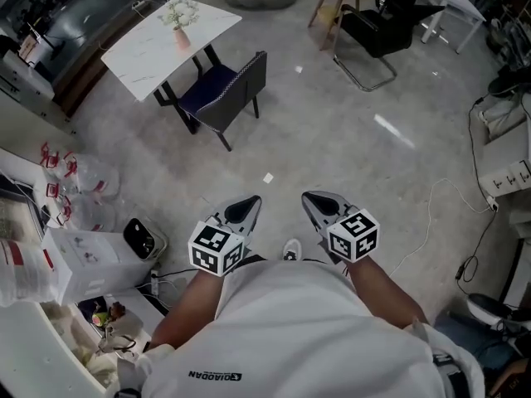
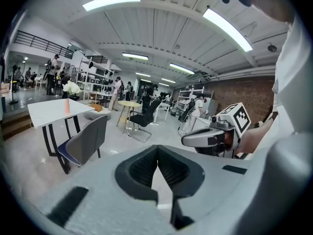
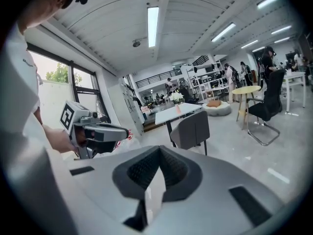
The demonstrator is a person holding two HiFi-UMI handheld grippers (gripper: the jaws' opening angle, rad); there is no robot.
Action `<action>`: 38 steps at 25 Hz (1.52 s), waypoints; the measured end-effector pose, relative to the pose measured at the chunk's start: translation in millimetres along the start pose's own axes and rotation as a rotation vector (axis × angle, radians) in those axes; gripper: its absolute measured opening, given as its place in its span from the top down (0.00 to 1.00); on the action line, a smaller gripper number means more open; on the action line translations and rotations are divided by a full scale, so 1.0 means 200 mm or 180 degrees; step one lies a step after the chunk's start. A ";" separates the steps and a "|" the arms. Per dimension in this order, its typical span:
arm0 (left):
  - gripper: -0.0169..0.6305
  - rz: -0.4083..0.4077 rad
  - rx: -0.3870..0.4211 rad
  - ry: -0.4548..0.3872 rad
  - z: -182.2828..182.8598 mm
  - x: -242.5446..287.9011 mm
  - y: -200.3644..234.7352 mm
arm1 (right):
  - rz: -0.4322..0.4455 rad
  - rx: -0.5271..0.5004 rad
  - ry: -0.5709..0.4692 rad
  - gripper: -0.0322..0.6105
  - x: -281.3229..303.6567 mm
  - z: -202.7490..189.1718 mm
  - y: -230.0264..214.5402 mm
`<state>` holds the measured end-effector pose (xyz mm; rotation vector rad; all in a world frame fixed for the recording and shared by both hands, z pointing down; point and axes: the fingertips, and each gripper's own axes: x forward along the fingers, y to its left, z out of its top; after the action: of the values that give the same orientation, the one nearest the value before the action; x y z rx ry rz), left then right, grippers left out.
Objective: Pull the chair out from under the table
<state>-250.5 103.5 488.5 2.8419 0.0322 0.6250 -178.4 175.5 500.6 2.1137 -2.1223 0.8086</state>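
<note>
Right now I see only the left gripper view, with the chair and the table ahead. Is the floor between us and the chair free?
Observer: In the head view, only a small white scrap lies on the floor before the chair.
Operator: And at the sides?
Observer: A white box and bags stand to the left; a thin cable lies to the right.
Operator: Does the right gripper hold something?
Observer: No. In its own view, the right gripper has its fingers together with nothing between them.
</note>
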 end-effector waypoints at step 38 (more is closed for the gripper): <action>0.96 0.0284 -0.0133 -0.0049 0.57 0.92 0.97 | 0.0107 -0.0063 0.0446 0.94 0.82 0.51 -1.03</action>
<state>-41.2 -96.9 508.4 2.8202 -0.1097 0.6145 37.2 -1.3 541.7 1.9544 -2.0908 0.9065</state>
